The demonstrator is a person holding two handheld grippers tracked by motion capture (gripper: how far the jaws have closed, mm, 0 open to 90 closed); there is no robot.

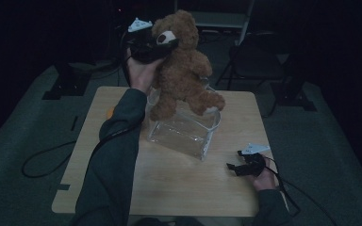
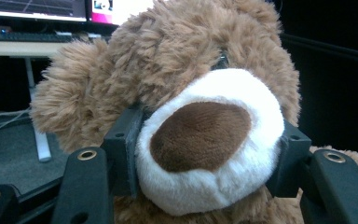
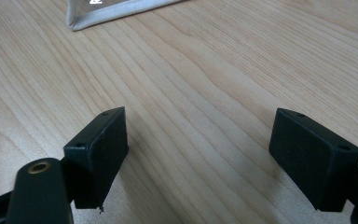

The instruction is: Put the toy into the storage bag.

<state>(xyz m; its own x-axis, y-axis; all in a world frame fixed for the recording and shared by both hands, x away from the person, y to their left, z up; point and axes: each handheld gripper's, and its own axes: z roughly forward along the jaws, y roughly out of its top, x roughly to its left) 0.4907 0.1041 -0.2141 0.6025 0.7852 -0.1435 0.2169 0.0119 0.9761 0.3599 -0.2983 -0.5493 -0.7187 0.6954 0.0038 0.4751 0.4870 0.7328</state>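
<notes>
A brown teddy bear (image 1: 181,66) hangs in the air above a clear plastic box (image 1: 184,129) that stands on the wooden table (image 1: 169,183). My left gripper (image 1: 162,41) is shut on the bear's white muzzle (image 2: 209,144), with a jaw pressed against each side of it. The bear's feet dangle at the rim of the box. My right gripper (image 1: 233,167) rests low over the table near the front right, open, with nothing between its pads (image 3: 98,151).
A pale corner of the clear box (image 3: 107,11) lies ahead of the right gripper. A small orange object (image 1: 110,112) peeks out beside my left sleeve. Black stands (image 1: 66,82) and a chair (image 1: 254,61) ring the far side of the table. Cables trail off both sides.
</notes>
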